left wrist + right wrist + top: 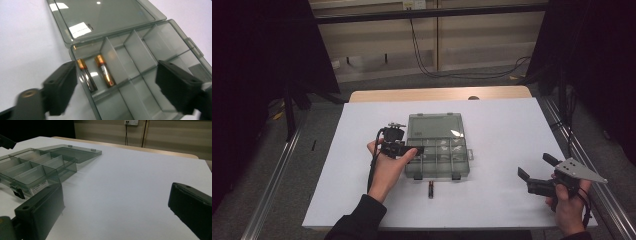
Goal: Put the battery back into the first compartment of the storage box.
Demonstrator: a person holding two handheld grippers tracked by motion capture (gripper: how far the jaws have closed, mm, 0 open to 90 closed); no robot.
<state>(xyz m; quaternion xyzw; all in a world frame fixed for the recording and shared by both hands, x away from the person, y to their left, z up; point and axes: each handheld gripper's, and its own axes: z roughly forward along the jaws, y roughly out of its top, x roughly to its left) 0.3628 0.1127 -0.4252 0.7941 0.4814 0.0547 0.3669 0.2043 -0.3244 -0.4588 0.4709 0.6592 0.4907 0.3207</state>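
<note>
A smoky clear compartment box (437, 174) lies open at the table's middle, its lid (434, 125) folded flat behind it. In the left gripper view two copper-and-black batteries (87, 77) (105, 74) lie side by side in one end compartment of the box (140, 52). My left gripper (416, 149) (117, 87) hovers over that end of the box, jaws open, nothing between them. A third battery (430, 190) lies on the paper in front of the box. My right gripper (536, 166) (117, 215) stands open and empty at the table's right, pointing toward the box (32, 167).
White paper (502, 130) covers the wooden table (437, 93). The other compartments (160, 40) in view look empty. Black latches (455, 176) stick out from the box's front wall. Dark curtains and a metal frame flank the table; cables hang on the far wall.
</note>
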